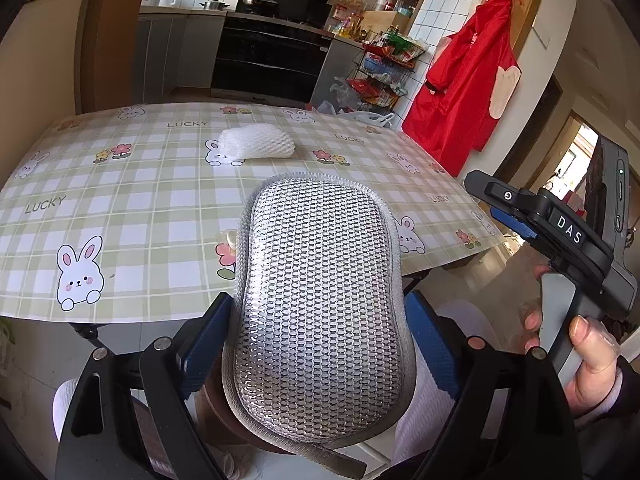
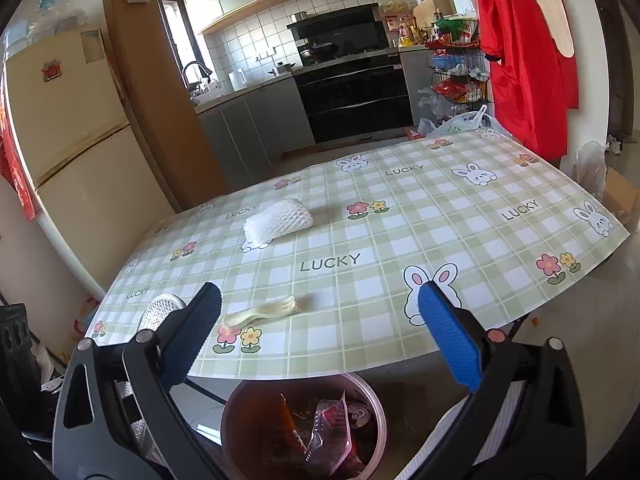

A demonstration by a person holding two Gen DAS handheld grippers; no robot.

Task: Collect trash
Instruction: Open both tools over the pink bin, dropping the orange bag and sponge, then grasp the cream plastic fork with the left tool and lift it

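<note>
Trash on the table (image 2: 400, 216): a white foam net (image 2: 279, 219) at the far left and a pale plastic spoon (image 2: 262, 314) near the front edge. Left fingers (image 1: 208, 344) pinch a silver mesh scouring pad (image 1: 320, 312). Right fingers (image 2: 448, 332) stand spread and empty above a bin (image 2: 240, 412) holding wrappers and a can.

A checked cloth with rabbits, flowers and "LUCKY" covers the desk (image 2: 400, 220). Behind it stand a black oven (image 2: 352, 96), a fridge (image 2: 72, 120) at left, a wire rack (image 2: 456, 76) of packets, and a red coat (image 1: 468, 80) hanging on the wall.
</note>
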